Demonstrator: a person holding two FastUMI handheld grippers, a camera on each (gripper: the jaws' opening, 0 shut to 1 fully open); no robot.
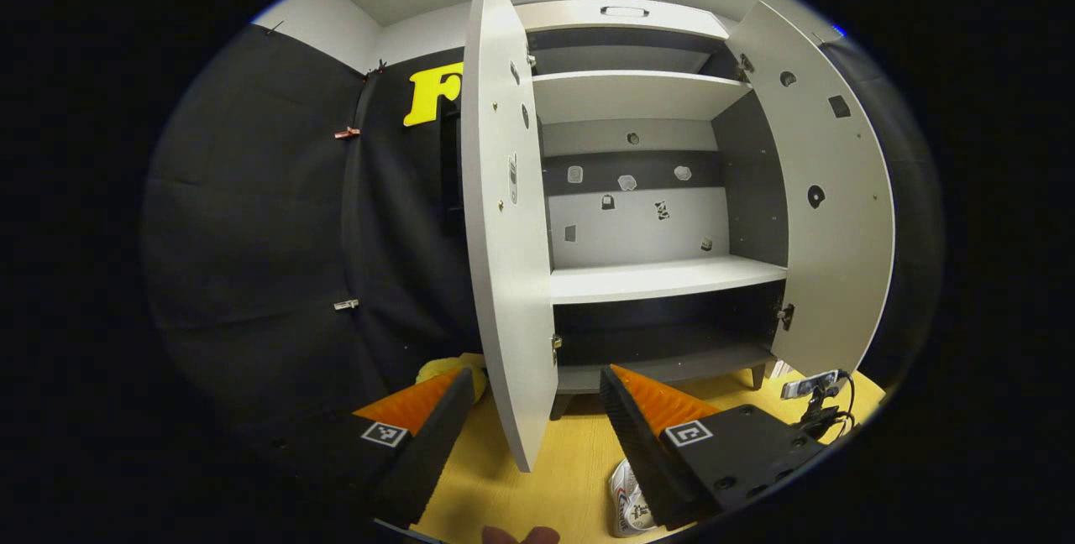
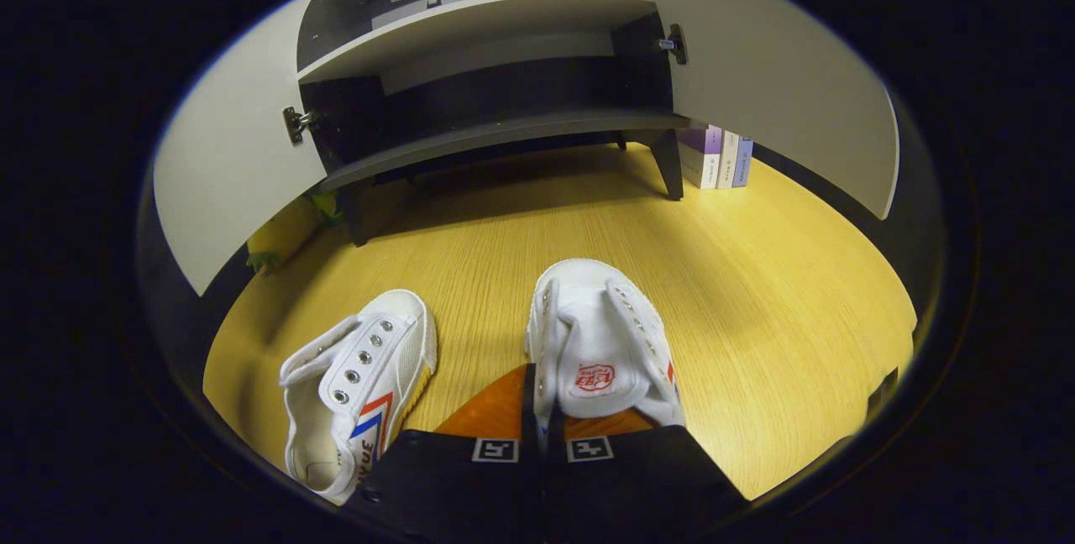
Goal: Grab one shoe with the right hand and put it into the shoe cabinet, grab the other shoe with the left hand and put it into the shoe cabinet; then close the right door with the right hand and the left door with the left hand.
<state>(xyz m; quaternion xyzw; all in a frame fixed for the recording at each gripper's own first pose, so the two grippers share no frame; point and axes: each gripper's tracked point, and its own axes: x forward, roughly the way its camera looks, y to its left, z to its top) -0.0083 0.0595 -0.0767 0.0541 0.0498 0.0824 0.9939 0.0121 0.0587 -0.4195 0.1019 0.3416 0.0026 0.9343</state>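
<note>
Right tongs (image 2: 546, 410) clamped on 1 canvas shoe (image 2: 598, 351)
Left tongs (image 1: 537, 410) gape before the smooth, open shoe cabinet (image 1: 638, 275) (second shoe (image 2: 357, 380) on the wood-grain surface (image 2: 756, 292)).

Black cloth wall (image 1: 252, 217), yellow wood-grain floor (image 2: 756, 292), and books (image 2: 718, 156) standing upright on it.

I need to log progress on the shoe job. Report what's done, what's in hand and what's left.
Done: nothing stowed; the cabinet's bottom shelf looks bare. In hand: the right gripper is closed on the side wall of one white shoe, which seems to rest on the floor. Left: the other shoe lies on the floor, the left gripper is open, and both doors, left door and right door, stand open.
</note>
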